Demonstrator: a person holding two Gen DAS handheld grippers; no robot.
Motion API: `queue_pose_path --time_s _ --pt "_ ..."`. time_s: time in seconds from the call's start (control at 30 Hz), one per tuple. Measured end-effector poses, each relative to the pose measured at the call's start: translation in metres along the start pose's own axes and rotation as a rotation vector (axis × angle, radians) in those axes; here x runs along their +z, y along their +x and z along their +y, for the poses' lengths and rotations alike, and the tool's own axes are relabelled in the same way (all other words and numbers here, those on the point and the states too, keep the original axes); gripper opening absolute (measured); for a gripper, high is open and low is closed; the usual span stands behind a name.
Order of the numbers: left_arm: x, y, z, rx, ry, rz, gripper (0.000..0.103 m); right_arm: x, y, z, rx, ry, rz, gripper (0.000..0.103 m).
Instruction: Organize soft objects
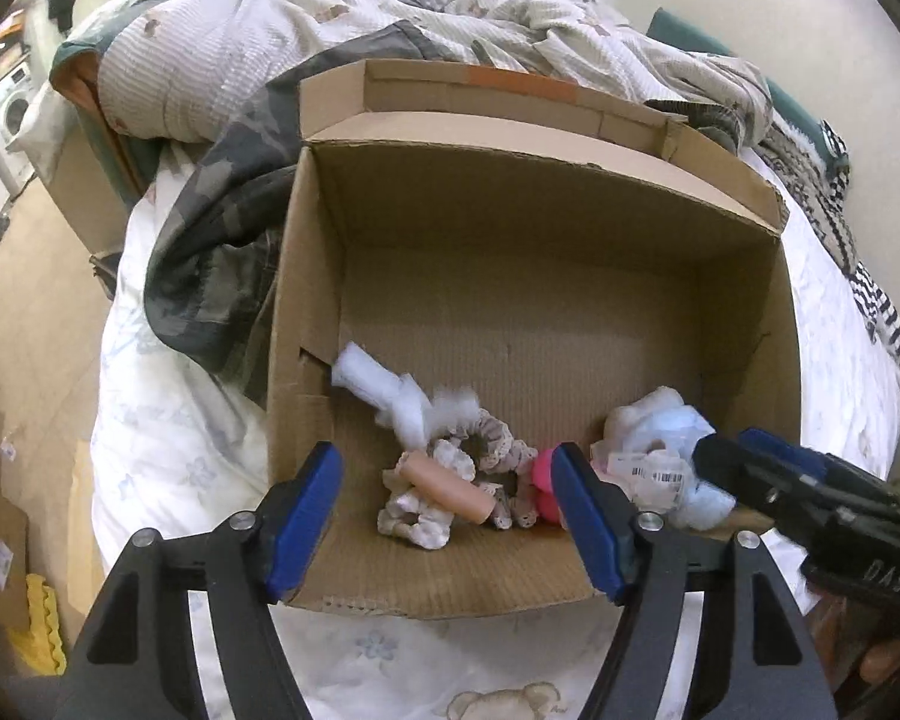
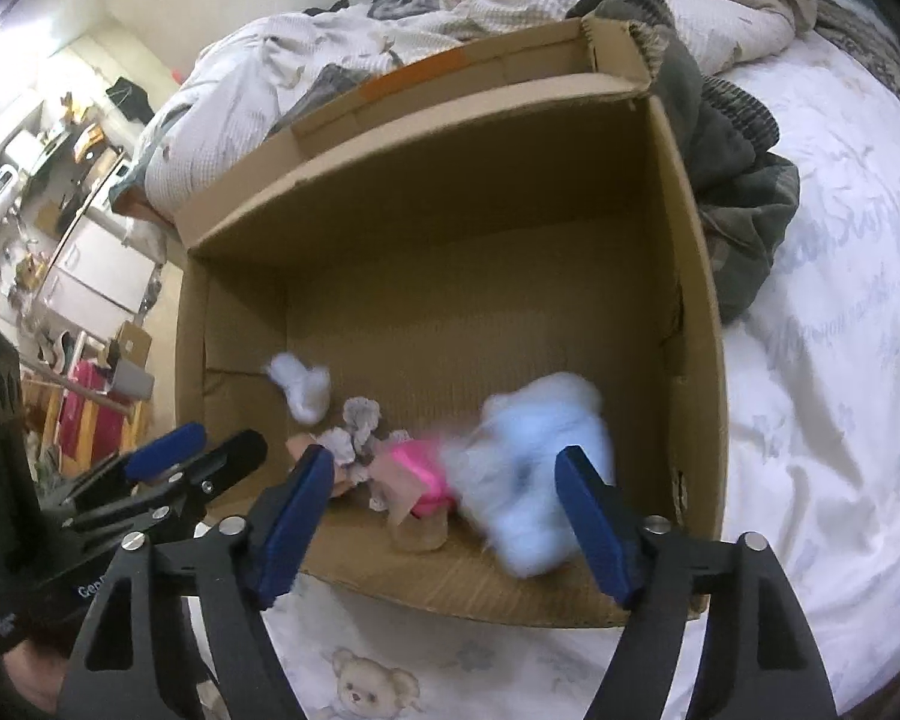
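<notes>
An open cardboard box (image 1: 510, 276) stands on the bed and also shows in the right wrist view (image 2: 450, 264). Inside lie white stuffing (image 1: 384, 396), lace scrunchies (image 1: 498, 450), a peach tube (image 1: 450, 486), a pink item (image 1: 543, 480) and a pale blue plush toy (image 1: 666, 462). The plush appears blurred in the right wrist view (image 2: 534, 468). My left gripper (image 1: 444, 528) is open and empty over the box's near wall. My right gripper (image 2: 444, 522) is open, its jaws either side of the plush, not touching it.
Rumpled quilts (image 1: 330, 18) and a dark camouflage garment (image 1: 222, 252) lie behind and left of the box. White printed bedsheet (image 2: 822, 390) surrounds it. Cluttered floor and furniture (image 2: 72, 276) lie off the bed's left edge.
</notes>
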State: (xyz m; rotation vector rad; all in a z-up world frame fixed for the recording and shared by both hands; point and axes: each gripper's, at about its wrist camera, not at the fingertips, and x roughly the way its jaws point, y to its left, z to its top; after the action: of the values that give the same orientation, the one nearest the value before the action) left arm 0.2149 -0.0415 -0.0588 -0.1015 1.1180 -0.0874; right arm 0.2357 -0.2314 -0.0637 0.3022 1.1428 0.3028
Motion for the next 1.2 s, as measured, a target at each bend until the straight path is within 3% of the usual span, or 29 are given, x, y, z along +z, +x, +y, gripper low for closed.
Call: queue_pose_path --time_s 0.1,0.37,0.43,0.57,0.63,0.77,0.93,1.2 --pt "0.001 -0.01 0.003 0.028 0.0 -0.034 0.07 0.002 -0.009 -0.001 -0.002 0.011 -0.047 0.103" --pt "0.0 -0.053 0.011 0.057 0.007 -0.152 0.072 0.005 -0.041 0.009 0.004 0.004 -0.179 0.103" --pt "-0.001 -0.062 0.012 0.042 0.011 -0.174 0.09 0.006 -0.051 0.014 -0.013 0.001 -0.209 0.103" --pt "-0.005 -0.082 0.019 0.018 -0.013 -0.219 0.094 0.003 -0.074 0.025 -0.015 -0.013 -0.251 0.103" --pt "-0.008 -0.093 0.022 0.018 -0.021 -0.246 0.101 -0.001 -0.085 0.028 -0.017 -0.019 -0.264 0.103" --pt "-0.015 -0.117 0.025 0.069 -0.017 -0.315 0.102 -0.011 -0.104 0.038 -0.046 -0.057 -0.283 0.103" --pt "-0.034 -0.133 0.022 0.092 0.031 -0.312 0.102 -0.028 -0.122 0.045 -0.06 -0.093 -0.299 0.103" --pt "-0.066 -0.14 0.029 0.072 0.004 -0.292 0.102 -0.06 -0.131 0.047 -0.095 -0.107 -0.331 0.103"
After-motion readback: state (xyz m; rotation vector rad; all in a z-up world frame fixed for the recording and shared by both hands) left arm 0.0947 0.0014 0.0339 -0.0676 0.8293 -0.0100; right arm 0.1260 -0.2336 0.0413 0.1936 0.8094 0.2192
